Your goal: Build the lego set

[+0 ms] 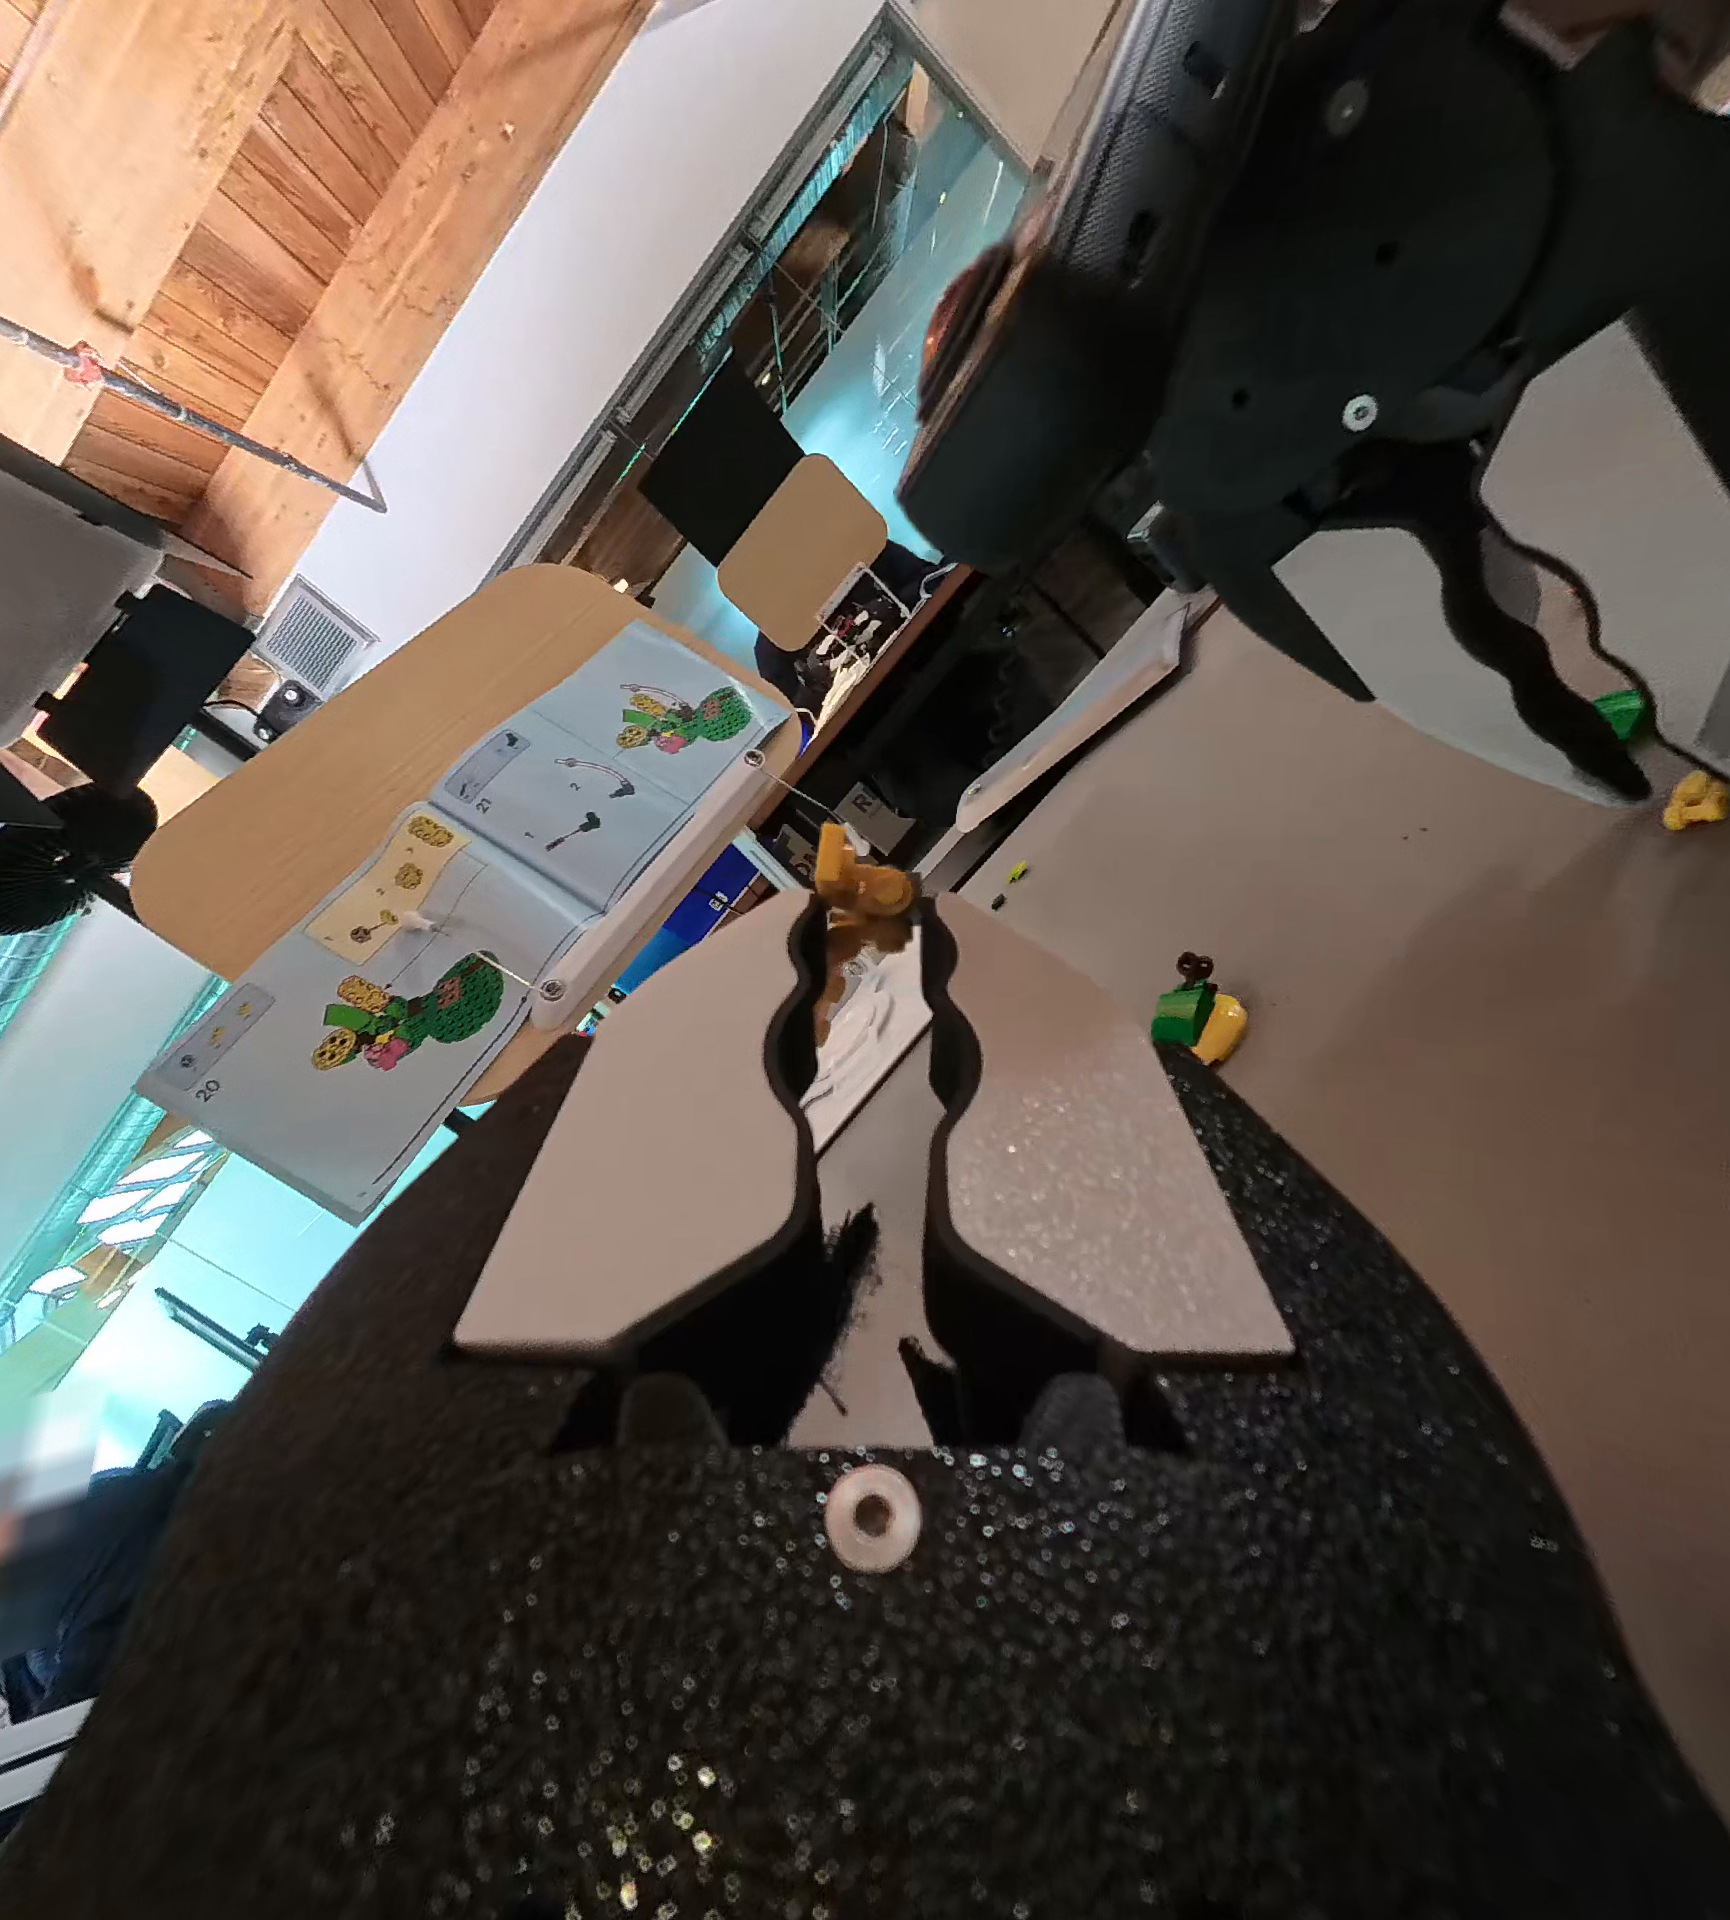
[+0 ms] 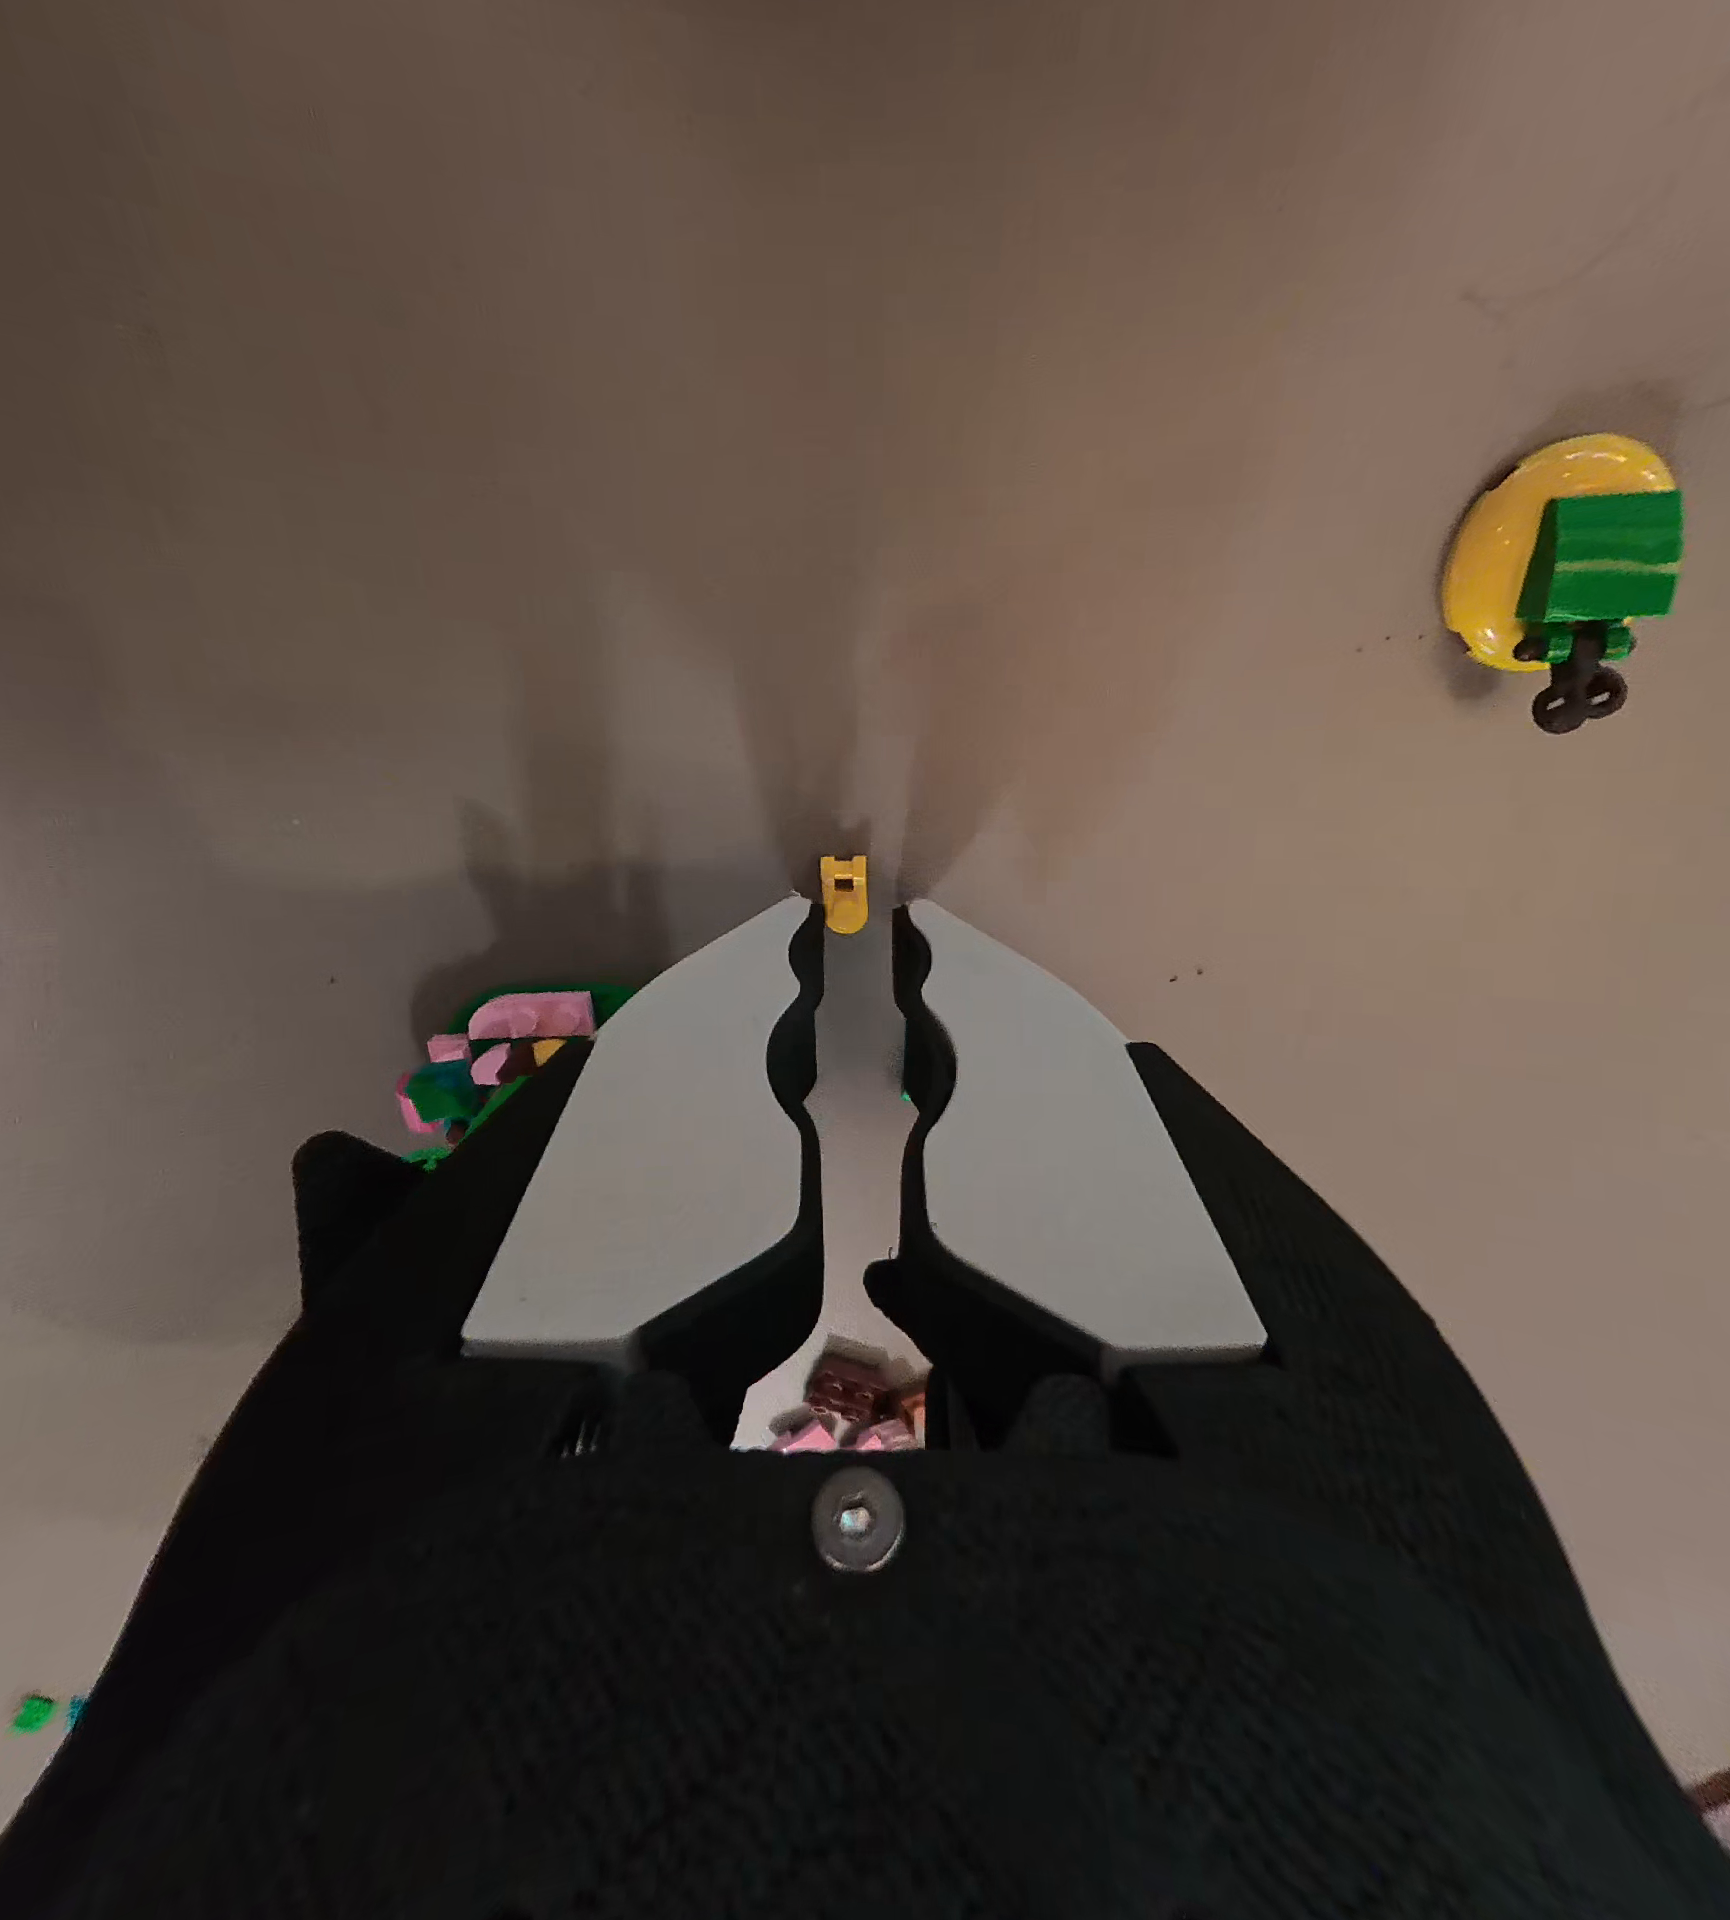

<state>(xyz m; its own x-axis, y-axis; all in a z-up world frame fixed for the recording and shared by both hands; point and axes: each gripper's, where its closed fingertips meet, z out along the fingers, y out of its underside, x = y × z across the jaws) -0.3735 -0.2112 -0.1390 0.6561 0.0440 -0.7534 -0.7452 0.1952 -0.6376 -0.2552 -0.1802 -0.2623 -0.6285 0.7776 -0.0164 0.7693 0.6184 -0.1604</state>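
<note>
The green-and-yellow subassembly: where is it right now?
Upper right in the right wrist view, the green-and-yellow subassembly lies on the table, right of the right gripper.

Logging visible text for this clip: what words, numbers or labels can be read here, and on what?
Instruction booklet on the wooden board: printed page and step numbers, legible, but I don't quote writing.
Dark signs in the background beyond the booklet: too blurred to read.
Right wrist view: no writing visible.
</note>
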